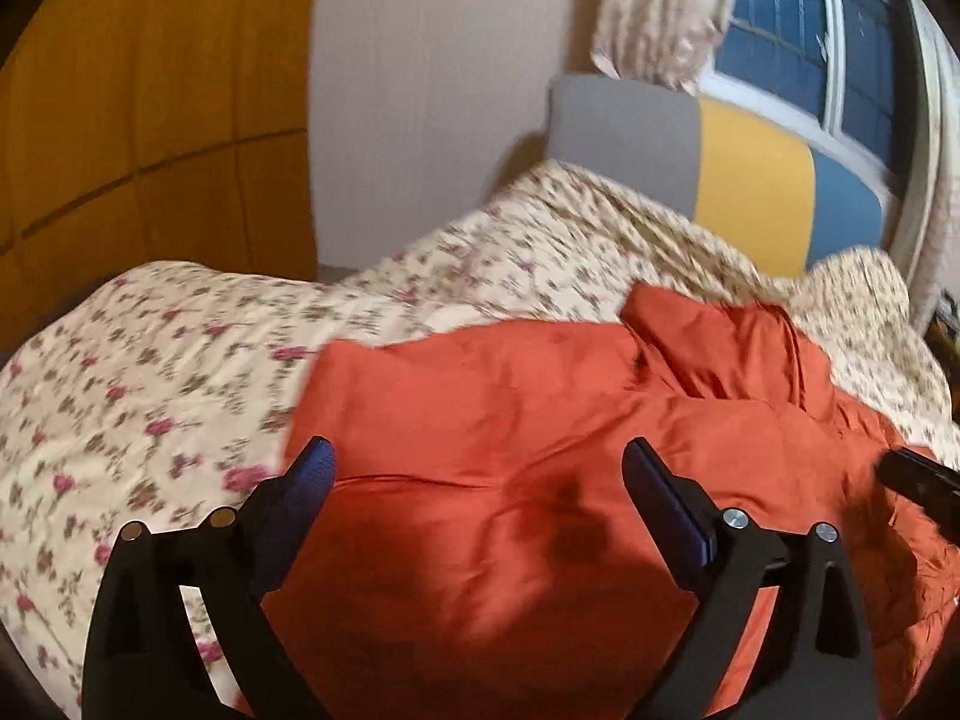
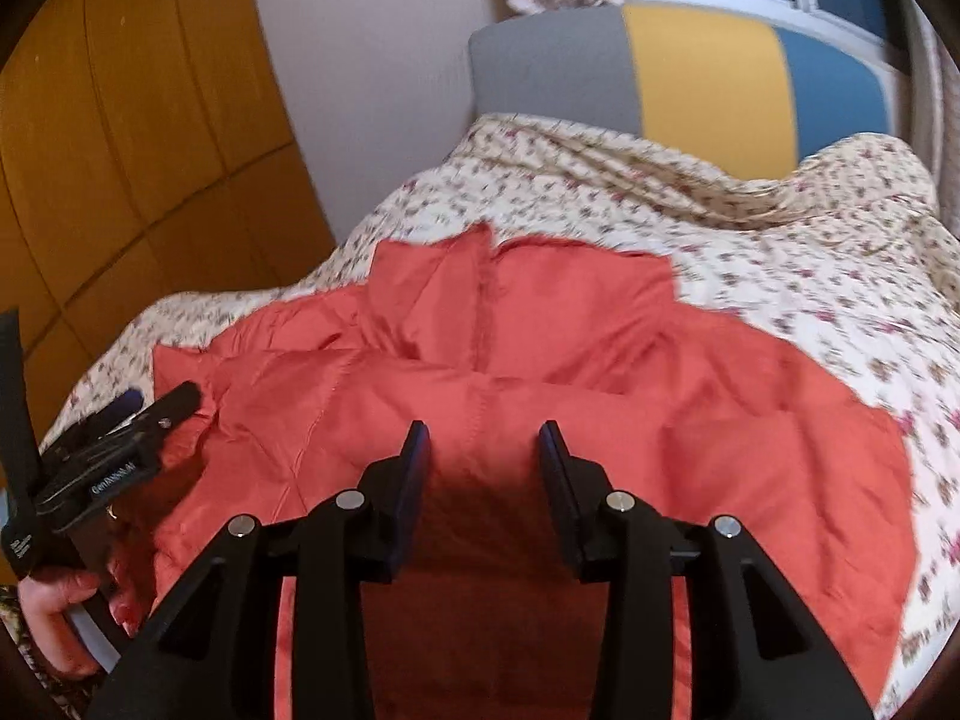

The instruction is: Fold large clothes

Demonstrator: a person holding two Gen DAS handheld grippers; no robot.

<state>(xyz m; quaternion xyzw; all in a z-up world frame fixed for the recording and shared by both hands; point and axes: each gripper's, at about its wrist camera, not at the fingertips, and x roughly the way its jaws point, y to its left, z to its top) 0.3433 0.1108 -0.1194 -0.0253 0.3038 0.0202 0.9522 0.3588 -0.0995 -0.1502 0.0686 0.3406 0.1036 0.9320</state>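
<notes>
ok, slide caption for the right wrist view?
Right gripper open above orange jacket spread on floral bedspread.

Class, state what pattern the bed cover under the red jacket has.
Cream with small pink flowers: the bed cover, clearest in the left wrist view.

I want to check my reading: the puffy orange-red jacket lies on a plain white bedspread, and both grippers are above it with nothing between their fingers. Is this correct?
Not quite. The bedspread is not plain white: it is cream with a small floral print, as the right wrist view shows. The rest holds: the puffy orange-red jacket lies on it, and the left gripper and right gripper hold nothing.
</notes>
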